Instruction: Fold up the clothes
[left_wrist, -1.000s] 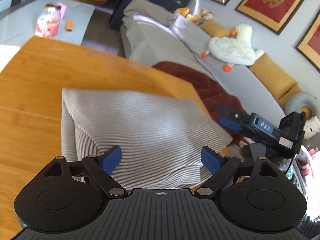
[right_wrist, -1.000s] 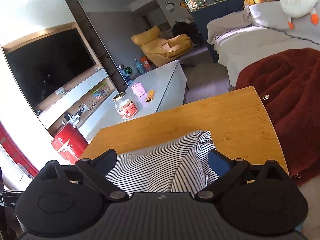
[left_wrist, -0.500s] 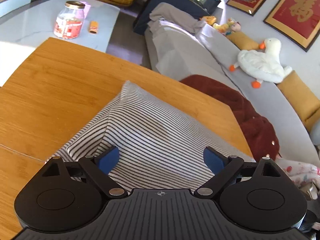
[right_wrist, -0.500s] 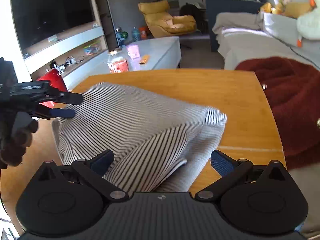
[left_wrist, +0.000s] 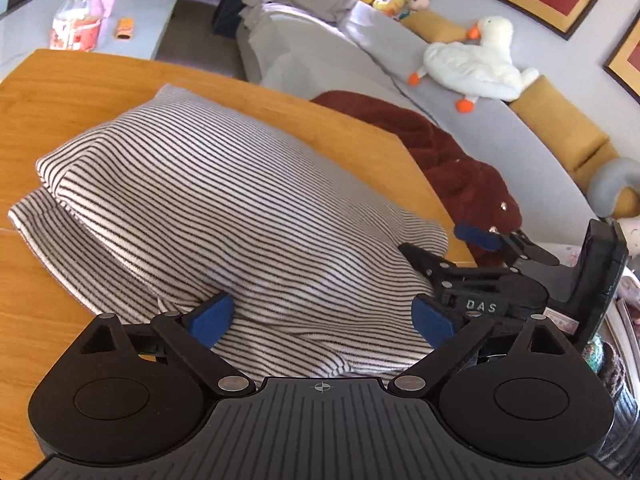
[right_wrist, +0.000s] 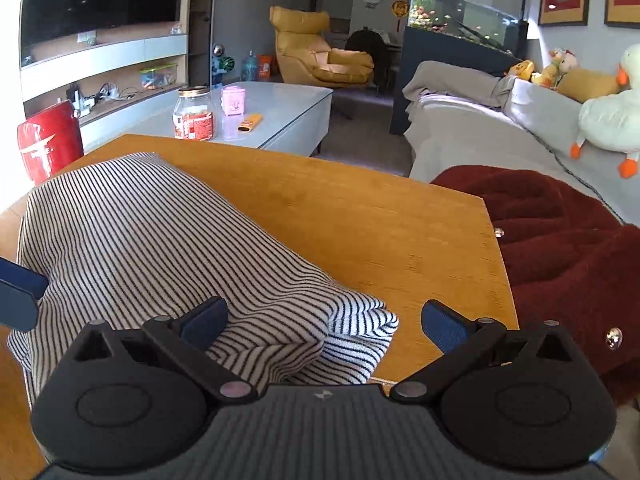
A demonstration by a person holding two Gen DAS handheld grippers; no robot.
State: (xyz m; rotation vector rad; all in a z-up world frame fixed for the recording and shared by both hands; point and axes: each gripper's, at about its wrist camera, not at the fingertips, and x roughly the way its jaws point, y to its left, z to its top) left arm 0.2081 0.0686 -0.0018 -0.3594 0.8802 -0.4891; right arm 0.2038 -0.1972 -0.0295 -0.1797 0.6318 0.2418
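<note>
Your left gripper, jaws just widened, and right gripper both stood apart, gripping nothing, over the folded striped garment on the wooden table; next likely came pressing flat or another fold.

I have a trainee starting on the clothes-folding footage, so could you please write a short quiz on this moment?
1. True or false: the left tool grips the striped garment.
2. What lies beyond the wooden table's right edge? A) dark red fleece B) a laptop
3. Name the white toy on the sofa.

Key: 1 false, both tools stand open; 2 A, dark red fleece; 3 plush goose.
</note>
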